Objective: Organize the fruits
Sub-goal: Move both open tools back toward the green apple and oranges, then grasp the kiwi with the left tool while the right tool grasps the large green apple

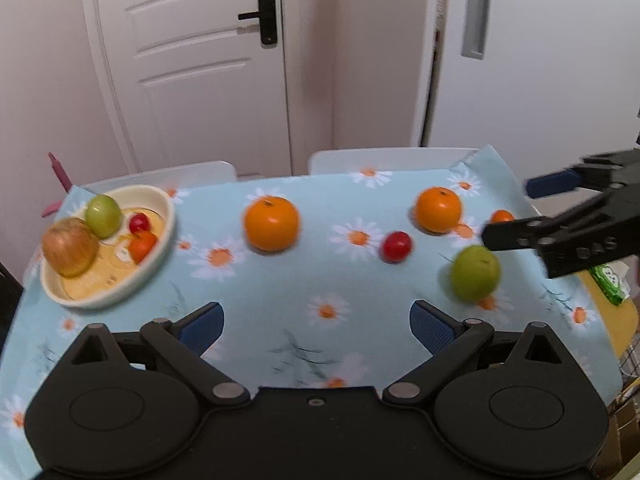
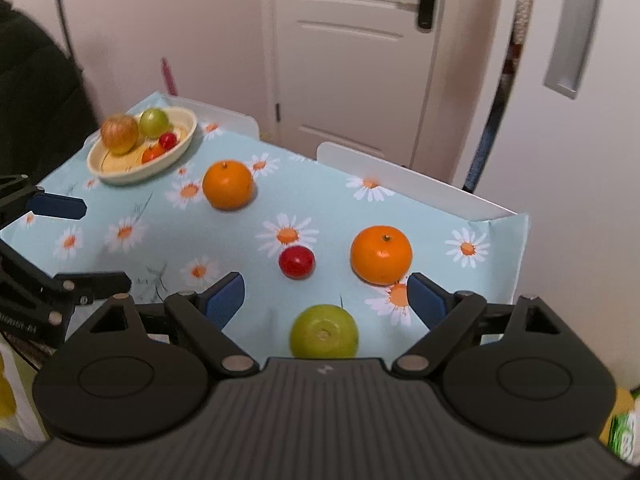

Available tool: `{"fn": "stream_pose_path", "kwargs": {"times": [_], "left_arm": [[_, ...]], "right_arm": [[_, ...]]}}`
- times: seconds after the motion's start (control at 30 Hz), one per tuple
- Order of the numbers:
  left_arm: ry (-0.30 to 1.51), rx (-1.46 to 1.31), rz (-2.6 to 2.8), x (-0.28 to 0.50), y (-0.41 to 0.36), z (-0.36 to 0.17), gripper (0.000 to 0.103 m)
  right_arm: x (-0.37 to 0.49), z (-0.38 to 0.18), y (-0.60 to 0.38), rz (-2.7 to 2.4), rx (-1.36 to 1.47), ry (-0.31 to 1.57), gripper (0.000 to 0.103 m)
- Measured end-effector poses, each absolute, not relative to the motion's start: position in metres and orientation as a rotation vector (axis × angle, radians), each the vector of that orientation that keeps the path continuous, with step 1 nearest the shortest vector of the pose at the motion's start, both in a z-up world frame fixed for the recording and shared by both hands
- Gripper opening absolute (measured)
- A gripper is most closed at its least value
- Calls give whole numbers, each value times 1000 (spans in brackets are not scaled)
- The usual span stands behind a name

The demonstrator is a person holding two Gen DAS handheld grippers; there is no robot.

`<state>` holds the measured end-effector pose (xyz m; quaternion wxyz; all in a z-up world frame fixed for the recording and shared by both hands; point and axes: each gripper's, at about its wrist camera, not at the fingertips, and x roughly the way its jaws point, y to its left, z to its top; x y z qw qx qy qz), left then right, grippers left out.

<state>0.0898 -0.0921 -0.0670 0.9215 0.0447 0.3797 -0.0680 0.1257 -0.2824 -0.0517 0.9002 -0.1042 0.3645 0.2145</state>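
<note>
At the lower centre of the right wrist view, the right gripper (image 2: 324,300) stands spread wide over a green apple (image 2: 324,332), its blue pads (image 2: 224,300) touching nothing. The left gripper (image 1: 316,326) likewise gapes wide and empty above the daisy tablecloth (image 1: 256,300). Two oranges (image 2: 228,185) (image 2: 381,254) and a red fruit (image 2: 296,262) lie loose; the cream bowl (image 2: 120,176), upper left, holds four fruits.

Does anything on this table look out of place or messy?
Nothing is spilled or damaged. Several fruits lie loose on the tablecloth rather than in the bowl: two oranges, a small red fruit and a green apple.
</note>
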Motion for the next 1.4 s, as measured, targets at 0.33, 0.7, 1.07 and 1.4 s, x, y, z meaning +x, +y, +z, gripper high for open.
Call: {"fn": "stream_pose_path", "kwargs": {"times": [0.33, 0.7, 1.07, 1.4], "left_arm": [[791, 117, -258, 73, -149, -95, 101], [789, 223, -398, 78, -196, -130, 97], [827, 232, -439, 84, -201, -148, 70], [826, 221, -393, 81, -192, -146, 69]], "right_arm": [[135, -80, -304, 586, -280, 744, 102], [138, -103, -320, 657, -294, 759, 98], [140, -119, -317, 707, -308, 780, 87], [142, -122, -313, 720, -288, 784, 80]]}}
